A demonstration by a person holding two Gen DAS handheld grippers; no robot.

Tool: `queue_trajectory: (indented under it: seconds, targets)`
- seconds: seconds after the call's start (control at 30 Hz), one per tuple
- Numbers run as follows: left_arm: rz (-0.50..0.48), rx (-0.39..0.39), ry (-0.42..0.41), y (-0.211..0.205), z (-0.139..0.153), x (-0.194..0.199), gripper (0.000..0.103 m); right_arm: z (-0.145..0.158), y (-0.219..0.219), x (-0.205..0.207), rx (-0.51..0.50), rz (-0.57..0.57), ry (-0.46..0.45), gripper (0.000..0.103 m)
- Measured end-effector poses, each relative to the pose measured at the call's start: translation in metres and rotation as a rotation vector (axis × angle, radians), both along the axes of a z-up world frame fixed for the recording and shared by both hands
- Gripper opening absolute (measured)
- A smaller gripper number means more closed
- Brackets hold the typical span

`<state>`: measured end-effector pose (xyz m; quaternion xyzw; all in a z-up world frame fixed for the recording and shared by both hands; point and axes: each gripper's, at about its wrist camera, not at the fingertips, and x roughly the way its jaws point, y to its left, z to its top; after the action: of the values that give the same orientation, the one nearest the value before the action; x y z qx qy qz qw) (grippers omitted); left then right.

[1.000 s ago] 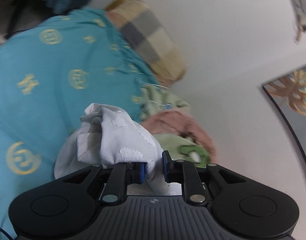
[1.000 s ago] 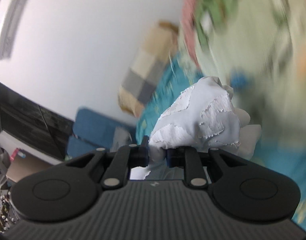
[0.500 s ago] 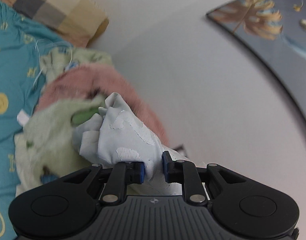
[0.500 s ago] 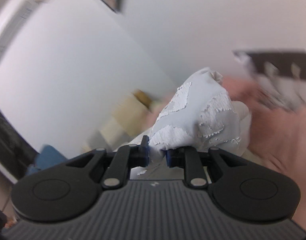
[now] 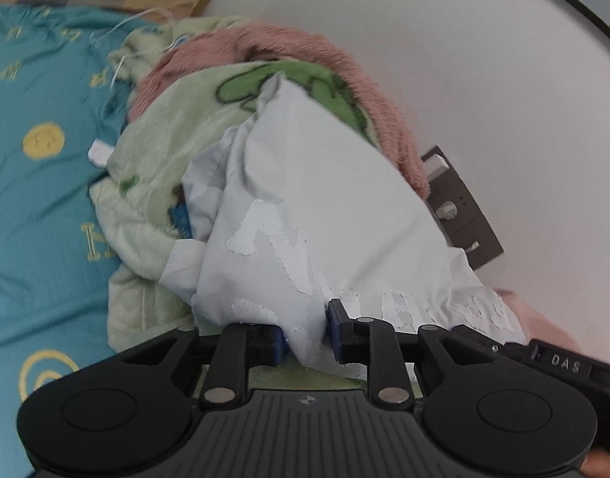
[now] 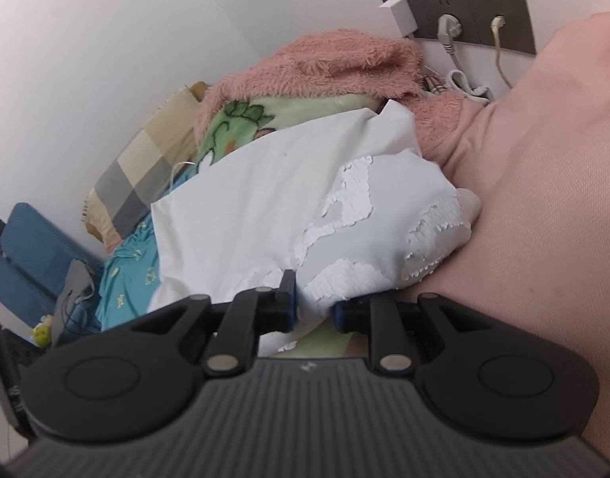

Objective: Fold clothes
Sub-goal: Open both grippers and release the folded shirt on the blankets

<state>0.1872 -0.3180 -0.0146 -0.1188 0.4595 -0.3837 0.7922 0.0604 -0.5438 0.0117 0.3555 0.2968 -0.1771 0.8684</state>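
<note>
White wall [image 5: 444, 59] fills the background, with a grey socket panel [image 6: 464, 16] holding plugs above a bed covered by a teal sheet [image 5: 34, 199] with yellow prints. On the bed lies a heap: a pink fluffy blanket [image 6: 337, 63] over a pale green fleece blanket [image 5: 165, 151], beside a checked pillow [image 6: 137, 167]. A white garment [image 5: 313, 199] with a cracked white print lies spread over that heap. The left gripper [image 5: 307, 336] is clamped on a fold of the garment's near edge, and the right gripper [image 6: 313, 304] pinches another part of the same edge, next to a pink cushion [image 6: 544, 179].
</note>
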Motion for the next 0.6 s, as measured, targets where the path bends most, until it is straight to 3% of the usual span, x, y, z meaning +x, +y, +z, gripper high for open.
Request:
queue_trajectory:
  seconds: [0.03, 0.1, 0.17, 0.2, 0.27, 0.33, 0.5, 0.6]
  targets:
    - [0.0, 0.03, -0.025, 0.004, 0.008, -0.006, 0.045, 0.004, 0.003, -0.006, -0.009, -0.002, 0.008, 0.024]
    - [0.004, 0.08, -0.088, 0.012, 0.024, -0.019, 0.075, 0.014, 0.009, -0.021, -0.042, 0.0, 0.013, 0.027]
    - [0.023, 0.096, -0.191, 0.027, 0.049, -0.041, 0.089, 0.025, 0.016, -0.034, -0.077, 0.011, 0.015, 0.037]
    - [0.031, 0.1, -0.234, 0.034, 0.06, -0.05, 0.093, 0.031, 0.02, -0.04, -0.093, 0.017, 0.013, 0.042]
    - [0.045, 0.105, -0.3, 0.048, 0.08, -0.068, 0.097, 0.047, 0.031, -0.054, -0.137, 0.024, -0.012, 0.068]
    - [0.056, 0.096, -0.34, 0.062, 0.1, -0.087, 0.1, 0.064, 0.041, -0.068, -0.186, 0.03, -0.043, 0.077]
    - [0.12, 0.084, -0.467, 0.095, 0.138, -0.136, 0.103, 0.098, 0.073, -0.101, -0.29, 0.064, -0.112, 0.086]
    - [0.141, 0.07, -0.492, 0.114, 0.148, -0.163, 0.103, 0.112, 0.094, -0.122, -0.342, 0.089, -0.149, 0.087]
